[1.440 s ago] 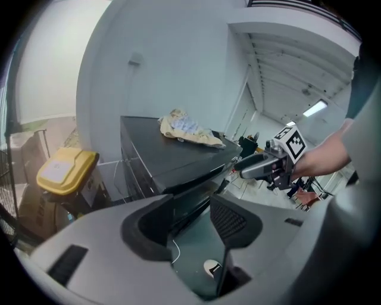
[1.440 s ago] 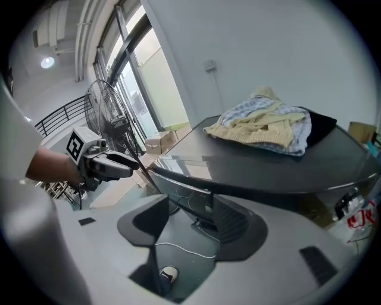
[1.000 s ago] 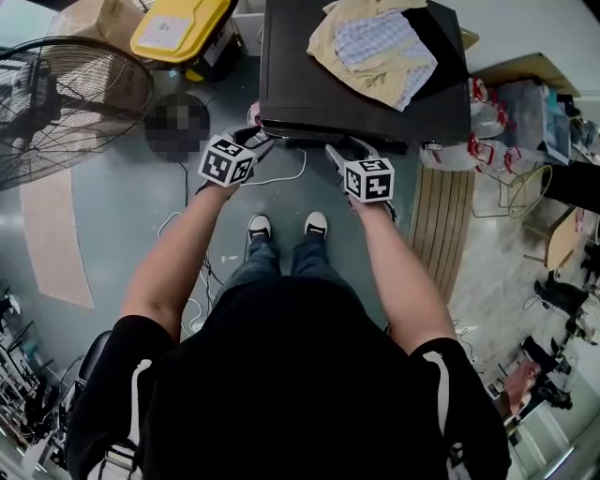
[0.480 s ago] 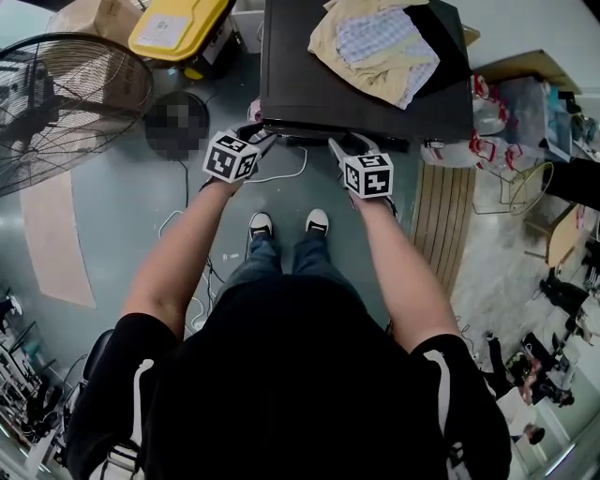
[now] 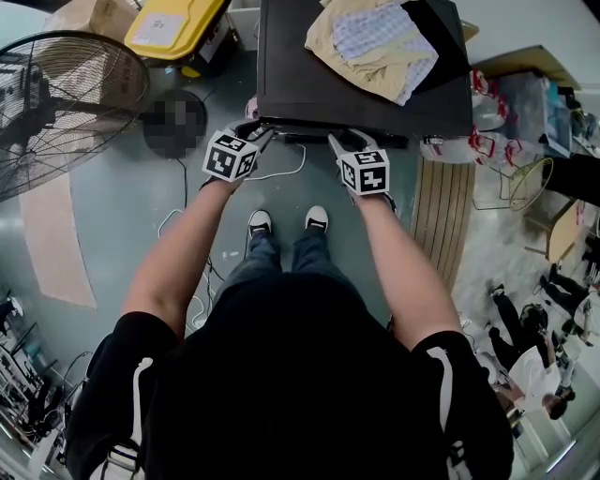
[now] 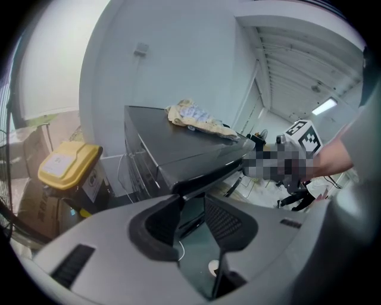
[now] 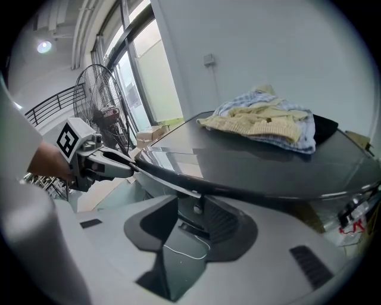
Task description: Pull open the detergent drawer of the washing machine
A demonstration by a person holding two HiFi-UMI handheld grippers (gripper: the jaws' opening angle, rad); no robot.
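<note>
The black washing machine (image 5: pixel 309 94) stands in front of me with a heap of clothes (image 5: pixel 375 42) on its top. Both grippers sit at its front top edge, the left gripper (image 5: pixel 255 133) near the left corner and the right gripper (image 5: pixel 337 142) near the middle. In the left gripper view the left gripper (image 6: pixel 193 205) has just been closing, and its tips frame the dark front panel (image 6: pixel 191 214) under the lid lip, with a gap still showing. The right gripper (image 7: pixel 193 209) has likewise been closing under the lip, also with a gap. I cannot make out the drawer itself.
A large floor fan (image 5: pixel 56 103) and a yellow-lidded bin (image 5: pixel 178 28) stand to the left. A white cable (image 5: pixel 281 173) lies on the floor by my shoes (image 5: pixel 286 223). A slatted wooden panel (image 5: pixel 441 225) and clutter lie to the right, with people at lower right.
Both grippers stay at the machine's front top edge, barely shifted. People at the lower right have moved about.
</note>
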